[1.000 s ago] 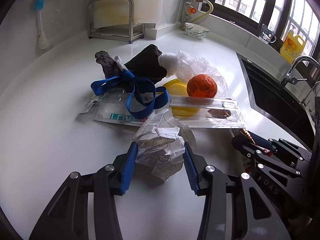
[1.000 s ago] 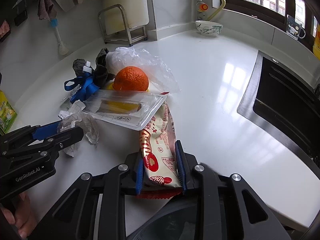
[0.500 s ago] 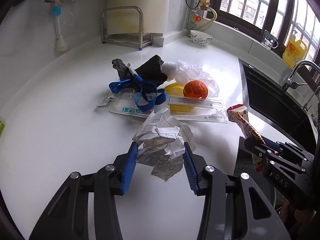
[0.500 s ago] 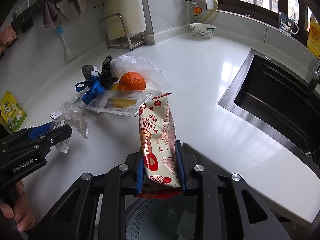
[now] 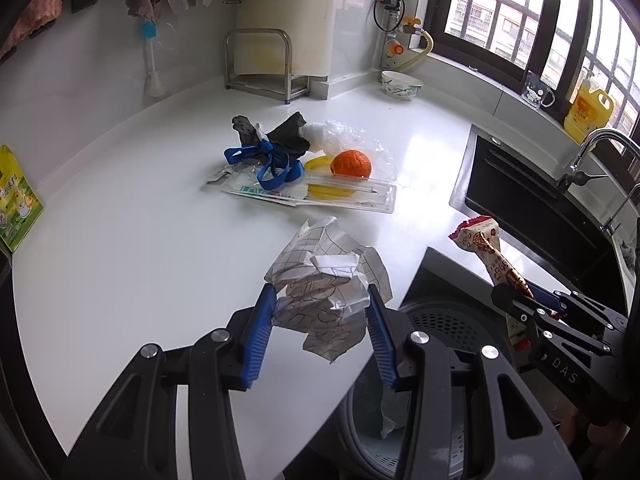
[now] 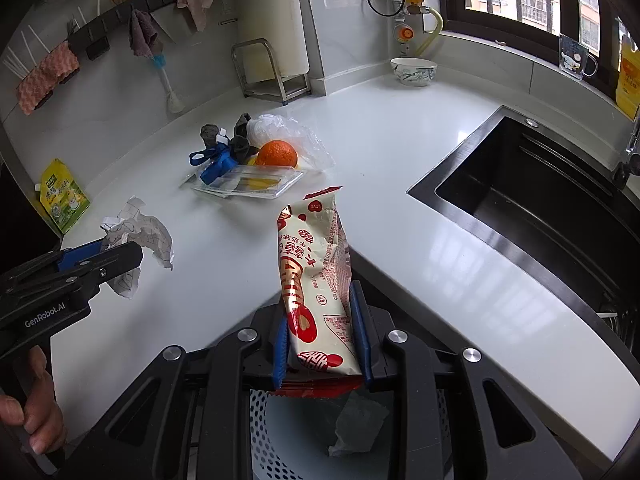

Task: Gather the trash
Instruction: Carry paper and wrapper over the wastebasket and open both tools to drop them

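My left gripper (image 5: pixel 322 316) is shut on a crumpled sheet of checked paper (image 5: pixel 326 280), held in the air at the counter's front edge beside a grey perforated trash bin (image 5: pixel 436 324); it also shows in the right wrist view (image 6: pixel 138 236). My right gripper (image 6: pixel 320 334) is shut on a red and cream snack wrapper (image 6: pixel 316 276), held over the bin (image 6: pixel 280 432), which has a crumpled scrap inside. A trash pile stays on the white counter (image 5: pixel 132 240): clear plastic tray (image 5: pixel 320 192), orange (image 5: pixel 351 163), blue ribbon (image 5: pixel 272 164), black cloth (image 5: pixel 288 136), clear plastic bag (image 5: pixel 344 136).
A black sink (image 6: pixel 540 200) with a tap (image 5: pixel 592 148) lies to the right. A bowl (image 5: pixel 401 85), a metal rack (image 5: pixel 260 68) and a yellow bottle (image 5: pixel 588 112) stand at the back. A green packet (image 5: pixel 16 204) lies at the left edge.
Both grippers have lifted their trash off the counter and drawn back toward the front edge. The bin has come into view below them. The pile has not moved.
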Available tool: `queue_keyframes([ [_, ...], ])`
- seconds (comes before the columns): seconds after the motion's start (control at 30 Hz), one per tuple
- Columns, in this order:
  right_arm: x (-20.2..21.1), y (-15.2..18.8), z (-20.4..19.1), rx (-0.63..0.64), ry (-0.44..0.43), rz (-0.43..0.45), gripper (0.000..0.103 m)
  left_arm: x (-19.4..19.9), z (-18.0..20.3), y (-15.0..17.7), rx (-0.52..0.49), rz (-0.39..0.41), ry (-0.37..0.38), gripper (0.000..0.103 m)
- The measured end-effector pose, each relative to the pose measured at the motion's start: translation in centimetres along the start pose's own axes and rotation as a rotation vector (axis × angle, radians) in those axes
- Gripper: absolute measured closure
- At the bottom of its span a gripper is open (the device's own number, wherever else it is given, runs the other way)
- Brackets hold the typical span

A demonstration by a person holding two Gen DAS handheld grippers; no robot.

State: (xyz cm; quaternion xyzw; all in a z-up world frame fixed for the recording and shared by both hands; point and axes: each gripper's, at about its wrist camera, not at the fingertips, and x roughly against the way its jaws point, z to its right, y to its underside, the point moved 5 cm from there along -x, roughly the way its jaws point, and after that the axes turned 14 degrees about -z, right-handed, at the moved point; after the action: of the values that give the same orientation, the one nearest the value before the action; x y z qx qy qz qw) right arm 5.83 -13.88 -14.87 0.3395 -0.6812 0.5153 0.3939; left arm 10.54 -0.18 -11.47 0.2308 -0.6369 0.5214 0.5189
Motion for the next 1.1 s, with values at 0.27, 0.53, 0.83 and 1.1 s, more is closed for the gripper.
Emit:
queue_keyframes([
  [0.27, 1.7, 4.1, 3.0, 0.015, 0.001, -0.03, 0.077, -0.3, 4.4, 3.7, 0.005, -0.039, -0.003, 0.059],
  [0.53, 1.2, 7.4, 5.3, 0.006, -0.019, -0.097, 0.077, -1.5, 7.7, 7.0, 0.006, -0.094, 0.005, 0.059],
  [0.83, -1.3, 10.2, 7.2, -0.067, -0.113, -0.21, 0.077, -4.2, 9.9, 9.3, -0.017, -0.177, -0.013, 0.056],
  [1.1, -3.6, 10.9, 7.9, -0.094, -0.156, -0.262, 0.076, -5.8, 10.6, 10.0, -0.006, -0.204, -0.031, 0.049],
])
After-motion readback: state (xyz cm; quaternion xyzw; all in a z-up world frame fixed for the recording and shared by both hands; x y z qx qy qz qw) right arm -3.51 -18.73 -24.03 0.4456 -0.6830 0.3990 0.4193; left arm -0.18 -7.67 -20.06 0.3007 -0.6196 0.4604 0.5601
